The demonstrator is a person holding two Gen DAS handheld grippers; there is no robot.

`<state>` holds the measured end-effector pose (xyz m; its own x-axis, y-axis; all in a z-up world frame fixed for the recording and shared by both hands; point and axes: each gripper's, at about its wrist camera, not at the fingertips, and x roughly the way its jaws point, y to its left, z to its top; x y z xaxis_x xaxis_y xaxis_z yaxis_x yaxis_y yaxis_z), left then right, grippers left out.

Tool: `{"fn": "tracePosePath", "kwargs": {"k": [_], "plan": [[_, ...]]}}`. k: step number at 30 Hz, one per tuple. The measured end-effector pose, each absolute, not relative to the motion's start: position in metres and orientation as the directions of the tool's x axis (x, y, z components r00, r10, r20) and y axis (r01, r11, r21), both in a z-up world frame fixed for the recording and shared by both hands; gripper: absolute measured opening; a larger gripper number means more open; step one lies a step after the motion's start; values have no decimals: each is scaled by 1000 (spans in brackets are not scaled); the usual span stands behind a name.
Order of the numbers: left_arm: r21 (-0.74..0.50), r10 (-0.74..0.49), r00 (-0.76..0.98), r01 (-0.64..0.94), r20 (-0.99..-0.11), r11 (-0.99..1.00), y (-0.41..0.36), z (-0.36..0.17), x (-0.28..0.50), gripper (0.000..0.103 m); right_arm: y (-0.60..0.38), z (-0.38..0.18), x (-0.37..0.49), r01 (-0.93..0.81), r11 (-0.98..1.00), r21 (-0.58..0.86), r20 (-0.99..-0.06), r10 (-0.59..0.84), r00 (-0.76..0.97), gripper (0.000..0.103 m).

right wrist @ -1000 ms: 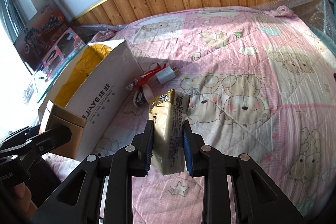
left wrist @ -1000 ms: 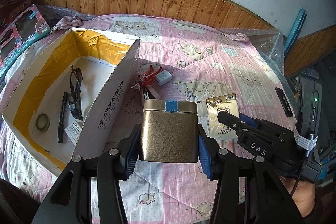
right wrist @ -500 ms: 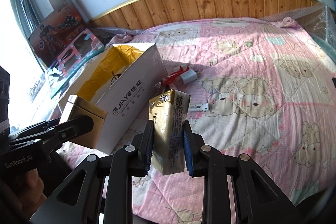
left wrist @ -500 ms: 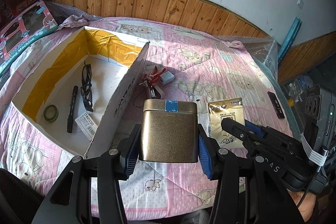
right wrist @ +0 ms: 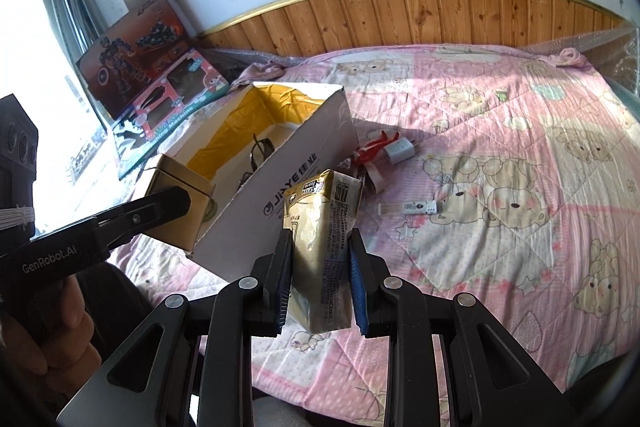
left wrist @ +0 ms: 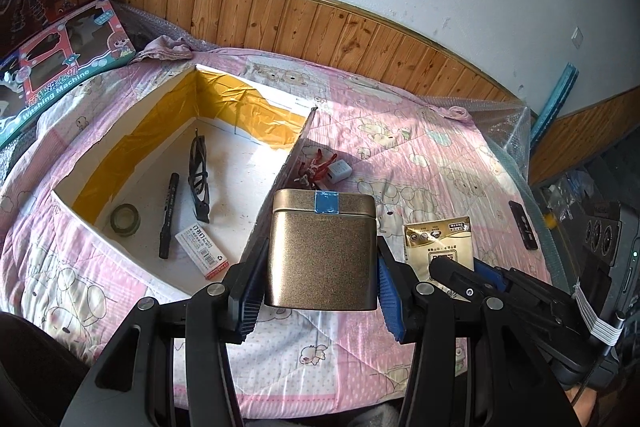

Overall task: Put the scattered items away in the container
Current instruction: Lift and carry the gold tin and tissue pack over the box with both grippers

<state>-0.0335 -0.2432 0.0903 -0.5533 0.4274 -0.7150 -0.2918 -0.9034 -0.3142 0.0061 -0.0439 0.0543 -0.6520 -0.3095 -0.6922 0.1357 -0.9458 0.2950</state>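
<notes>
My left gripper (left wrist: 320, 287) is shut on a gold tin (left wrist: 323, 251) with a blue tape strip, held in the air beside the near right corner of the white cardboard box (left wrist: 280, 183). My right gripper (right wrist: 320, 287) is shut on a gold packet (right wrist: 322, 247), lifted above the pink quilt. The packet (left wrist: 438, 241) and the right gripper (left wrist: 472, 281) also show in the left wrist view; the tin (right wrist: 180, 203) and the left gripper (right wrist: 160, 207) show in the right wrist view. On the quilt lie a white charger (right wrist: 398, 151), a red item (right wrist: 370, 147) and a small white stick (right wrist: 416, 207).
Inside the box (right wrist: 316, 163) lie glasses (left wrist: 199, 171), a black pen (left wrist: 167, 215), a tape roll (left wrist: 125, 221) and a white label pack (left wrist: 202, 245). Toy boxes (left wrist: 60, 67) stand at the far left. A black remote (left wrist: 522, 225) lies at the quilt's right edge by the bubble wrap.
Both grippers have risen and pulled back, so the box and quilt look farther below. The tin and the packet stay held. The left gripper and tin have shifted towards the box's near end.
</notes>
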Motion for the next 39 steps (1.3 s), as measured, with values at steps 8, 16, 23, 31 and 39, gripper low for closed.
{"fn": "tracePosePath", "kwargs": {"k": [8,16,23,31,39], "plan": [[-321,419,-574,-270,-703,-908,-266,96,-40,51,-75,72,0,196,-943,270,-681,-331,-653,27],[-325,420,-589,-265,-691,-908,-281,103,-48,51,-100,90,-10,241,-939,247,-671,-345,-656,27],[-322,416,-602,-263,-682,-909,-292,110,-59,51,-117,99,-20,272,-936,224,-671,-350,-653,27],[-309,413,-615,-275,-672,-911,-298,121,-78,51,-132,108,-38,291,-934,206,-669,-352,-655,27],[-303,410,-624,-277,-665,-912,-304,131,-103,51,-136,114,-62,294,-934,202,-674,-351,-651,27]]}}
